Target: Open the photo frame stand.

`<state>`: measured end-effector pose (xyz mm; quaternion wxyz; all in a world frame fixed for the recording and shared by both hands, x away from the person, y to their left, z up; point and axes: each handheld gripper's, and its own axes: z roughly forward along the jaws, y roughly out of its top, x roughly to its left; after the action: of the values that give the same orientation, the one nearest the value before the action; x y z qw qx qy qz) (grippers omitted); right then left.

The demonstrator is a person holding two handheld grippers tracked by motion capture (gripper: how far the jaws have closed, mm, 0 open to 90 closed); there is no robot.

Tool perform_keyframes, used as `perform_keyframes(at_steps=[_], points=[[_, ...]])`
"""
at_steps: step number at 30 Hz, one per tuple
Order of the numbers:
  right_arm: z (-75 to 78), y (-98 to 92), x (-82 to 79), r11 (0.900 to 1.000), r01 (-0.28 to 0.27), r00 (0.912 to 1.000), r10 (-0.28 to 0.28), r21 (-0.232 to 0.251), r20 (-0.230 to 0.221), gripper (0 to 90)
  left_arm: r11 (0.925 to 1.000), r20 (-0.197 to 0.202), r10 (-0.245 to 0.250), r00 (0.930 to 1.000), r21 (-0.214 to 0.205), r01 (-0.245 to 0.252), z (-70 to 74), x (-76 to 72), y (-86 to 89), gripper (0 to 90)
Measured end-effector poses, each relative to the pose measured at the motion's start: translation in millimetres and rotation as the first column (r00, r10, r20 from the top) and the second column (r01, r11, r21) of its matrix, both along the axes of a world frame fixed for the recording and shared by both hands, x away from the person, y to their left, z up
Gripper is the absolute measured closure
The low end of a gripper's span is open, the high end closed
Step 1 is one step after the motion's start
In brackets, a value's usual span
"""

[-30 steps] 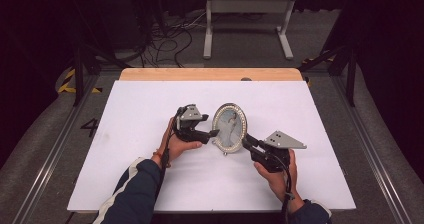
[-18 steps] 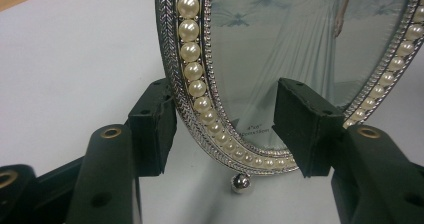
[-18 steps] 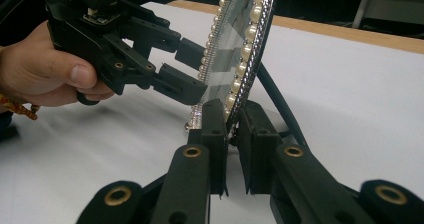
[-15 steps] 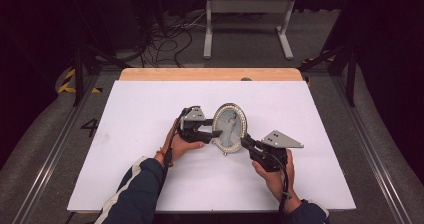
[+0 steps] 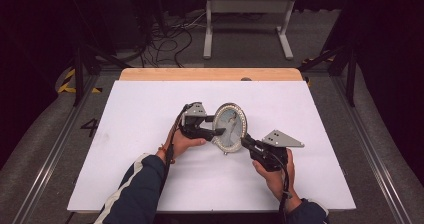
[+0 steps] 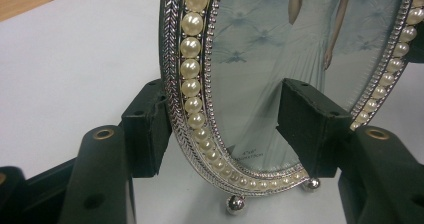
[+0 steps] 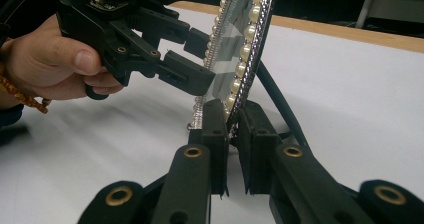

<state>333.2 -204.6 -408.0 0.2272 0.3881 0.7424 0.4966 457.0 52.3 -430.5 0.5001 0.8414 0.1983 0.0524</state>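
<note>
Your right gripper (image 7: 232,129) pinches the picture frame (image 5: 230,126) tight. Your left gripper (image 6: 225,129) is open around it; squeeze gently.

I read a painted "4" (image 5: 90,127) on the grey floor left of the table. The paper insert behind the oval photo frame's (image 6: 200,134) glass carries small size print, roughly 5"x7", too blurred to confirm
</note>
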Motion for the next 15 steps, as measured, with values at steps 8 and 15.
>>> perform_keyframes(at_steps=[8,15], points=[[-0.1,-2.1,2.4,0.9999,0.005,0.9999,-0.004,0.01,-0.011,82.6,1.0,-0.006,-0.001,1.0,0.004,0.001,0.3,1.1,4.7,48.4],[-0.4,-3.6,4.8,0.9999,0.008,0.9998,-0.008,0.015,-0.018,82.1,0.9996,-0.001,0.012,0.9999,0.025,-0.012,2.2,-0.5,7.2,53.1]])
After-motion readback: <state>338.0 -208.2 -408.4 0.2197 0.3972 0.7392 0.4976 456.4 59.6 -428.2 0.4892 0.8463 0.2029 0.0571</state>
